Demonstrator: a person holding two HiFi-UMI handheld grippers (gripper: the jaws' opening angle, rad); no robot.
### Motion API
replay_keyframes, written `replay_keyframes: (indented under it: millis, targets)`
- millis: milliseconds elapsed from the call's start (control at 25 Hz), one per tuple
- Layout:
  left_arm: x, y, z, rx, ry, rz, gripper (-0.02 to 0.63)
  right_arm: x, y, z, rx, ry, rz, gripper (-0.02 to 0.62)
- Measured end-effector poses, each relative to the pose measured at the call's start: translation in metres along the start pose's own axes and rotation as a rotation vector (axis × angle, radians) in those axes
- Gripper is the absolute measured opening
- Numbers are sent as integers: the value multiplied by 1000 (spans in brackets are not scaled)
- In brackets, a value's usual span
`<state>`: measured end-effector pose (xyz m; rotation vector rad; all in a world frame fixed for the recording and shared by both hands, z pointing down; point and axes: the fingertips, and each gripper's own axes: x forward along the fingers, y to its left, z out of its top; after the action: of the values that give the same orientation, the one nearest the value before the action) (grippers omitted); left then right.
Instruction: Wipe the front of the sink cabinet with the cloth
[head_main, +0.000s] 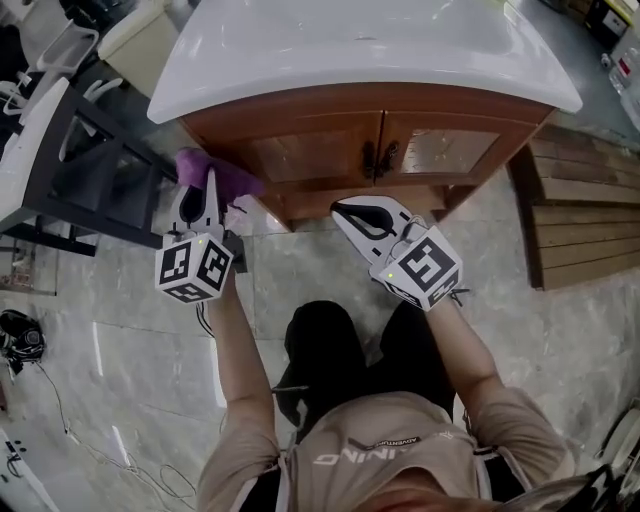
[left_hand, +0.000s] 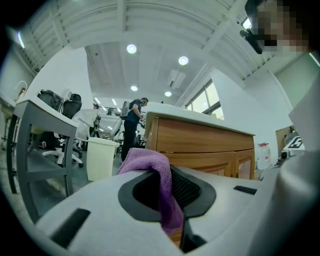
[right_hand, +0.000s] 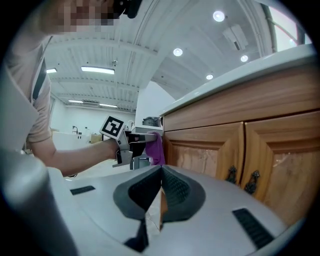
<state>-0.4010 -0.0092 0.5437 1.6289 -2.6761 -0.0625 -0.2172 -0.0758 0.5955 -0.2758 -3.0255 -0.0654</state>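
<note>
**Gripper state.** The left hand-held gripper (head_main: 207, 196) is closed on the cloth (left_hand: 156, 176). In the left gripper view, the purple fabric is pinched between the two pads and bunches up over the top of the jaws. The right hand-held gripper (right_hand: 160, 194) is closed with its pads meeting, and nothing is held between them.

**Location of the cloth.** The cloth is at the tip of the left hand-held gripper, at the left front corner of the sink cabinet (head_main: 372, 150), below the overhang of the white basin (head_main: 350, 50). In the right gripper view the fabric hangs just beside the cabinet's left edge. No view confirms whether it is actually pressed against the wood.

**Governing relation.** The wooden front lies ahead and to the right of the cloth. Its long axis runs left to right across the head view, from the corner at the cloth, past the left door panel, to the paired door handles (head_main: 380, 158) at centre, then on to the right door. The left hand-held gripper is the nearer and the only one loaded. The right hand-held gripper hovers just short of the centre of the front, below the handles, and touches nothing.

**Assessment.** The wipe appears to be at or near its starting end. A stroke from this position would probably travel rightward along the long axis, with the bunched fabric kept flat against the panels. The handles stand out from the surface and could snag the cloth.
</note>
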Motion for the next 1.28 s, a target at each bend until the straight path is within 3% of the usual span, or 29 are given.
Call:
replay_keyframes:
  millis: [200,600,800,1280]
  targets:
    - [20,-2,1,51,26,1,37,-23,-7,-10,17,10,-38,12]
    - [41,-23,-1,45,11,19,37,-64,-30,-22,31,21,-123,12]
    - [49,-57,-1,59,4,-23,37,-84,-40,-32,48,25,-165,12]
    - [79,-188,4,81,-2,-249,37,-139,-71,-53,88,31,-289,12]
